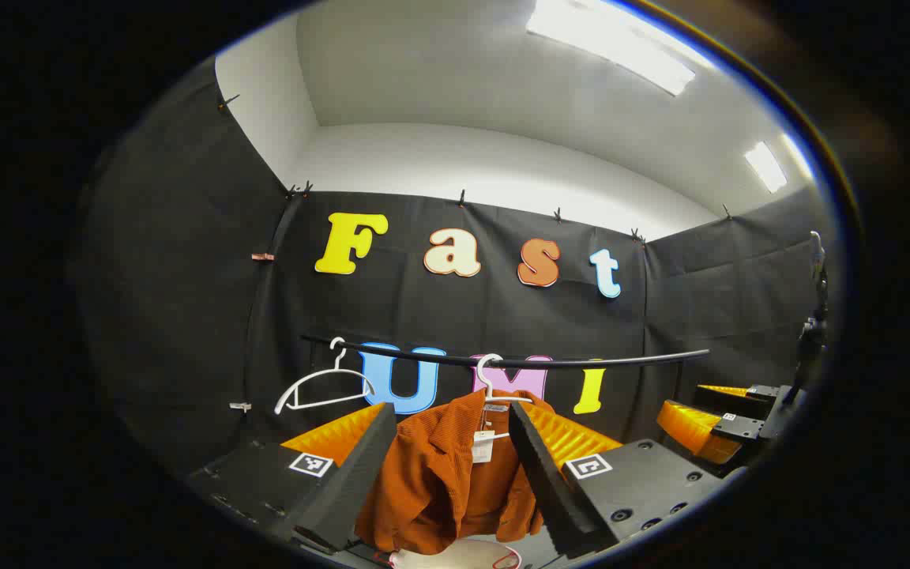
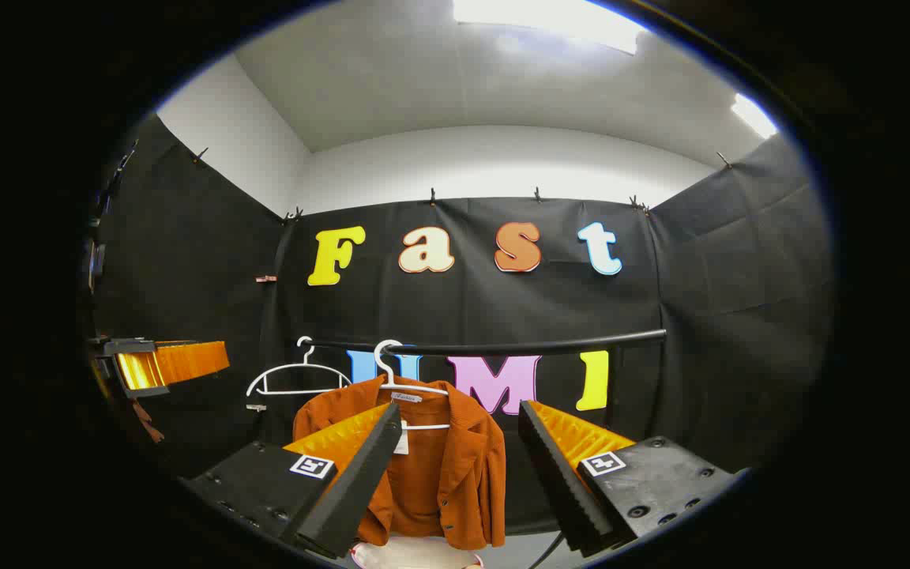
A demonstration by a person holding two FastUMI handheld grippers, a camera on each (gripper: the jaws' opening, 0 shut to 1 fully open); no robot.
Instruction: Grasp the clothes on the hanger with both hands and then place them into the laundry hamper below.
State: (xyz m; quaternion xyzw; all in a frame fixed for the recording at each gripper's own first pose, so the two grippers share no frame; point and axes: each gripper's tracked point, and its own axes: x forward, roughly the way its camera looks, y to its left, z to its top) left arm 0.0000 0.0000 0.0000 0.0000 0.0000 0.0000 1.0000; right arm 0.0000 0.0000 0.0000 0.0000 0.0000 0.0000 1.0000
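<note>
A rust-orange corduroy jacket (image 1: 439,482) hangs on a white hanger (image 1: 494,389) from the black rail (image 1: 581,360). My left gripper (image 1: 451,411) is open, its fingers spread to either side of the jacket and short of the cloth. In the right gripper view the same jacket (image 2: 443,466) hangs on its hanger (image 2: 396,379) under the rail (image 2: 518,346). My right gripper (image 2: 459,409) is open in front of it and holds nothing. The white rim of the hamper (image 1: 455,557) (image 2: 415,558) peeks out below the jacket.
An empty white hanger (image 1: 321,389) (image 2: 291,381) hangs on the rail left of the jacket. The right gripper (image 1: 708,423) shows at the far right of the left gripper view, and the left gripper (image 2: 167,363) at the far left of the right gripper view. Black cloth walls surround the booth.
</note>
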